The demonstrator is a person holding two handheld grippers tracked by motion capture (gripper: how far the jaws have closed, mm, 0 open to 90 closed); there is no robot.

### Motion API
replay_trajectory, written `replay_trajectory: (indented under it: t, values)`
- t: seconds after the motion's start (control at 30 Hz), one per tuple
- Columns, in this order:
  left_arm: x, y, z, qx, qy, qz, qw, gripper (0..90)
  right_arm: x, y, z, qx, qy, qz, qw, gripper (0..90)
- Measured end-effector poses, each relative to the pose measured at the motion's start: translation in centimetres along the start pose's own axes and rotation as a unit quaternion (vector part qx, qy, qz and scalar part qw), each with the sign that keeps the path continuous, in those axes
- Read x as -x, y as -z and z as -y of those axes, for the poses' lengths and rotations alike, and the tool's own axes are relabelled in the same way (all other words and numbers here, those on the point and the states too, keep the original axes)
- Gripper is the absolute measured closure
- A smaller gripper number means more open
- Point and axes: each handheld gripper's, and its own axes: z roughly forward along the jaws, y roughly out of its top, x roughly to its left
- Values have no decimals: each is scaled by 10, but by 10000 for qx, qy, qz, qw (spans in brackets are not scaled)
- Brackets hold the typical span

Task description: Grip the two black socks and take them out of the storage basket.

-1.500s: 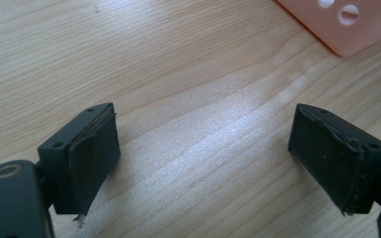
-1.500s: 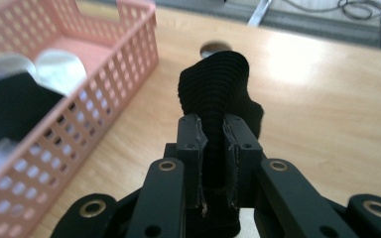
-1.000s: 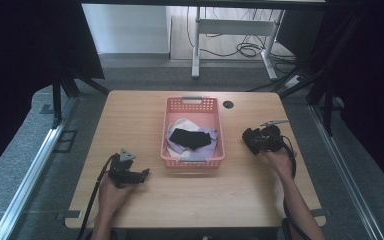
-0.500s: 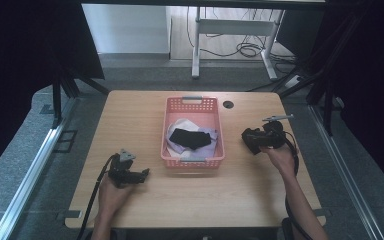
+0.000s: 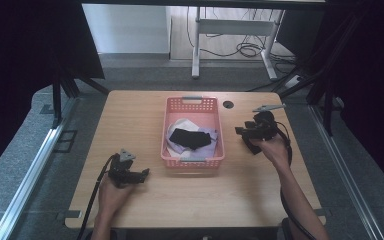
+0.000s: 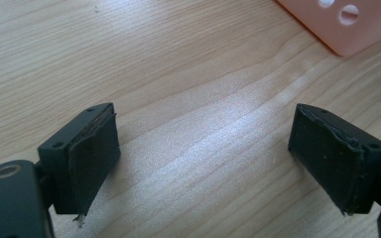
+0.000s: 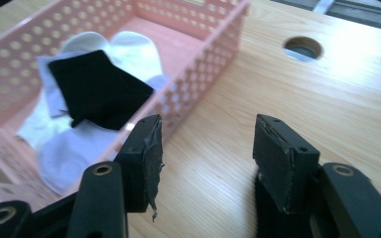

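Since the earlier frames the right gripper (image 5: pixel 247 136) has lifted off the table and its jaws have just been opening, with nothing between them; left gripper (image 5: pixel 141 174) unchanged in place.

Landmark: pink basket (image 5: pixel 166 134), mid-table, long axis running away from the person.

Left of basket: left gripper rests low over the wooden table (image 5: pixel 130 115), near the basket's near-left corner, held by the left hand (image 5: pixel 111 192). In the left gripper view its jaws stand wide apart over bare wood, nothing between them; a corner of the basket (image 6: pixel 349 29) shows at top right.

In basket: black cloth (image 5: pixel 189 138) lies on top of white cloths (image 5: pixel 180 126), roughly centred; a pale lilac piece (image 7: pixel 47 67) sits partly under it.

Right of basket: right gripper held in the right hand (image 5: pixel 275 150), just beside the basket's right wall, clear of the tabletop. Right gripper view: jaws partly apart, empty, aimed along the basket's right wall (image 7: pixel 198 84). Round cable hole (image 5: pixel 228 104) in the table lies beyond the basket's far-right corner.
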Motion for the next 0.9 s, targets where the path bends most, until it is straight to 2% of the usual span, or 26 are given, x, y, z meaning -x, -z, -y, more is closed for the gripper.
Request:
replay_trajectory:
  t: [0.07,0.2,0.27,0.53,0.8,0.9]
  values:
    - [0,0,0,-2,-4,0,10000,121,-10,-5,-9,-1,106,-138,9998,433]
    - [0,0,0,-3,-3,0,10000,121,-18,-11,-16,6,229,-198,9995,433]
    - [0,0,0,-5,-5,1,10000,121,-28,-18,-23,0,361,-272,9990,430]
    - [0,0,0,-5,-5,-2,10000,121,-52,-40,-37,-76,616,-469,9970,428]
    - [0,0,0,-4,-3,-1,10000,121,-70,-58,-46,-150,775,-620,9949,426]
    - [0,0,0,-5,-3,1,10000,121,-79,-70,-50,-139,770,-800,9937,420]
